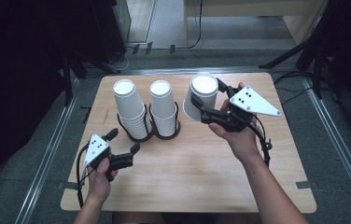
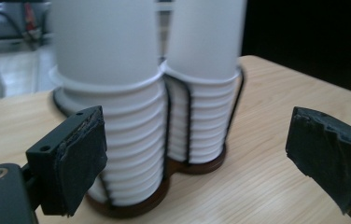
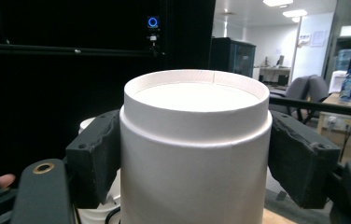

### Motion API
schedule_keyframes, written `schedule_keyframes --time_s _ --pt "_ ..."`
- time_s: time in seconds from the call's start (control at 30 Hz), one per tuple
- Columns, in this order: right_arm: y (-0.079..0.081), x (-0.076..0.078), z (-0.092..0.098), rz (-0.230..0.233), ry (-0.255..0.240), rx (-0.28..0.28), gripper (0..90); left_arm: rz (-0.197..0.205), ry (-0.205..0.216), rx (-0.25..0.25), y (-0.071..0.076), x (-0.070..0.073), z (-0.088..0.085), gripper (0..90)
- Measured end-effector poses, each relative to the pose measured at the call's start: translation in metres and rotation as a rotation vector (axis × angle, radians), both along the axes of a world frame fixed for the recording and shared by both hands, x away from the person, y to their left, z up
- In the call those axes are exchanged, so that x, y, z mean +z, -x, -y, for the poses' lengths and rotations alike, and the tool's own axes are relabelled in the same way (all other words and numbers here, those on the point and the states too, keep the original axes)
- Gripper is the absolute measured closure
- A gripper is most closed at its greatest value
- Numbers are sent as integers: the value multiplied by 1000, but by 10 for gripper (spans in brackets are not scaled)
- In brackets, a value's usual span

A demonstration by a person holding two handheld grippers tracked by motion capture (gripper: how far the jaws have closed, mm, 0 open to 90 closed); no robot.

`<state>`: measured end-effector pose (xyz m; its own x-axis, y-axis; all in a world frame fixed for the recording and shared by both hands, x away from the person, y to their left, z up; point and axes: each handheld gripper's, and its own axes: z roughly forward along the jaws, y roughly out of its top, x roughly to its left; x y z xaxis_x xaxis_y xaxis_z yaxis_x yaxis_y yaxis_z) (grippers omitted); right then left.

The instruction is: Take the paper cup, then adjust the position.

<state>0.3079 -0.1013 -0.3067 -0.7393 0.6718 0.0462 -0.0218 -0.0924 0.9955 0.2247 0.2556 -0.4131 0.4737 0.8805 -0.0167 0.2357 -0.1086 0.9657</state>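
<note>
Two stacks of upside-down white paper cups, the left stack [image 1: 129, 105] and the right stack [image 1: 163, 105], stand in a black wire holder [image 1: 157, 135] on the wooden table [image 1: 187, 172]. My right gripper [image 1: 209, 95] is shut on a single upside-down white cup [image 1: 201, 93], held above the table just right of the stacks. In the right gripper view that cup [image 3: 194, 140] sits squeezed between both pads of the right gripper [image 3: 194, 163]. My left gripper [image 1: 123, 141] hovers in front of the holder, open and holding nothing. In the left gripper view its jaws [image 2: 206, 163] stand wide before the two stacks [image 2: 113, 93] [image 2: 206, 70].
The table's front half is bare wood. Metal floor rails [image 1: 52, 149] run along both sides of the table. Dark tripod legs [image 1: 304, 51] stand at the back right, and cables [image 1: 131, 51] lie on the floor behind.
</note>
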Motion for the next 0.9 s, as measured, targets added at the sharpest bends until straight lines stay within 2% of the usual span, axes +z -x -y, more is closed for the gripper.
schedule_keyframes --time_s 0.07,0.1,0.27,0.5,0.53,0.63,0.67,0.7,0.9 --pt "0 -5 6 -9 -2 14 240 12 -17 -53 -3 5 11 56" --pt "0 -5 6 -9 -2 14 240 12 -17 -53 -3 5 11 56" --pt "2 -9 13 -14 11 50 240 17 -20 -120 -9 11 26 55" --pt "8 -9 15 -9 14 100 240 28 12 -207 -16 19 45 55" --pt "8 -9 15 4 20 109 240 31 18 -218 -16 20 47 55" --pt "12 -11 14 -14 22 137 240 36 34 -263 -18 24 54 55" --pt "13 -12 13 -14 26 155 240 34 33 -283 -19 25 56 9" --pt "14 -13 13 -19 27 165 240 34 35 -314 -20 27 60 2" --pt "16 -16 9 -26 35 205 240 39 40 -364 -22 32 71 0"
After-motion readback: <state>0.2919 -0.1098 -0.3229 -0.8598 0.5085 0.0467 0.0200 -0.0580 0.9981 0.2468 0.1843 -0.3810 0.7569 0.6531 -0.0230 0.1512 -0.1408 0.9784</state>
